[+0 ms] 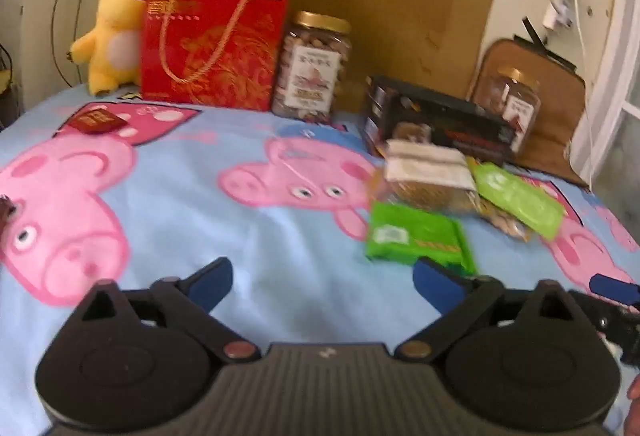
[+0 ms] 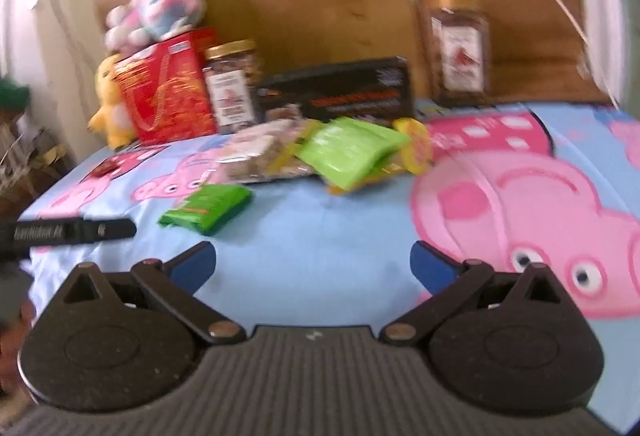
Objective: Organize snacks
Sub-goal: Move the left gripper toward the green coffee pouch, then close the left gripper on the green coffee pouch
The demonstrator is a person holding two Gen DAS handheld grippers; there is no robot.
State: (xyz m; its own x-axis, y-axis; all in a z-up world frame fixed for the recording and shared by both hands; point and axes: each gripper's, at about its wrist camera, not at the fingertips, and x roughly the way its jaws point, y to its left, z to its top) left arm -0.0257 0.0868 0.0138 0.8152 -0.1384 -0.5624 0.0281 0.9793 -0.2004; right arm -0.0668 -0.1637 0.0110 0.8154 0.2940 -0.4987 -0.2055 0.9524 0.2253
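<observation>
Both the left gripper [image 1: 322, 282] and the right gripper [image 2: 312, 264] hover with fingers spread wide, holding nothing. The green snack packet [image 1: 416, 238] lies flat on the bed [image 1: 192, 220] at one o'clock of the left gripper; probably light, crinkly, slippery: pinch across its short edges.

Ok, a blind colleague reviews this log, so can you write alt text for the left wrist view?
The open left gripper hovers over a cartoon-pig bedsheet, holding nothing. Ahead right lie green snack packets; behind stand a black box, nut jar and red gift bag.
</observation>
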